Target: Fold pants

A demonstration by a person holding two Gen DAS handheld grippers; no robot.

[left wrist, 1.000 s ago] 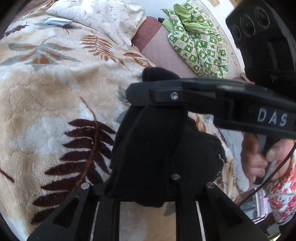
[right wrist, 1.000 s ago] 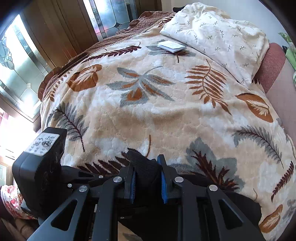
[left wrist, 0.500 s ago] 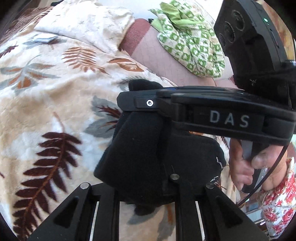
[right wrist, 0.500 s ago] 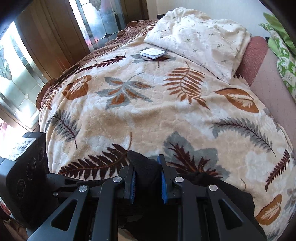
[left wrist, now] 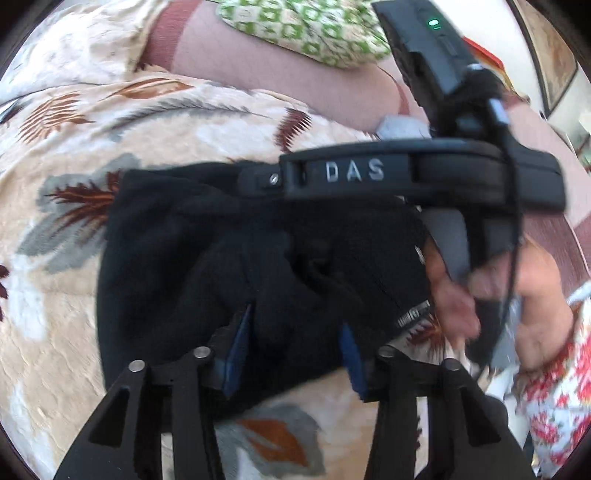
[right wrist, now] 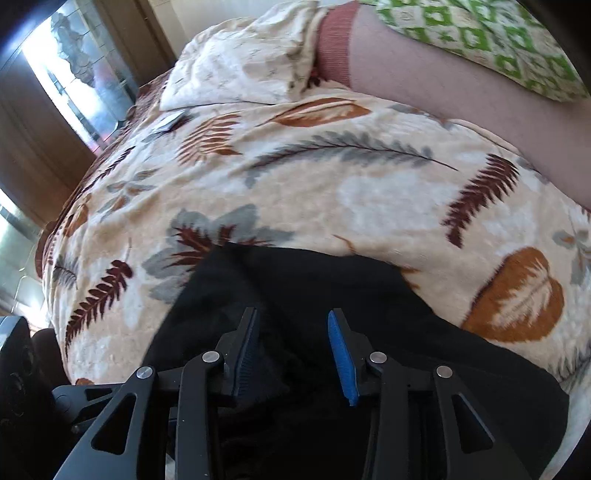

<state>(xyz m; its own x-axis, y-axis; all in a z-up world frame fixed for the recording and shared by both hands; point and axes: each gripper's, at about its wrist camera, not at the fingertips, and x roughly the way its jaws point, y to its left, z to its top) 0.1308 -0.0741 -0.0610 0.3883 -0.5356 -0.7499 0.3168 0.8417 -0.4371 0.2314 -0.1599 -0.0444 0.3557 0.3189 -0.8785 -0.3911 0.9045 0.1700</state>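
The black pants lie bunched in a folded heap on the leaf-patterned blanket. My left gripper hovers over their near edge with its jaws opening. A loose ridge of black cloth stands between the blue pads, which no longer press on it. The right gripper's body crosses the left wrist view above the pants, held by a person's hand. In the right wrist view my right gripper is also opening just above the pants, with nothing pinched.
A cream pillow and a small white packet lie at the blanket's far end. A green checked cloth rests on the pink sheet beyond. A floral sleeve is at the right, and glass doors at the left.
Both grippers carried the pinched black cloth sideways across the bed, then let go. The pants now lie on the blanket, and both pairs of pads have spread apart.
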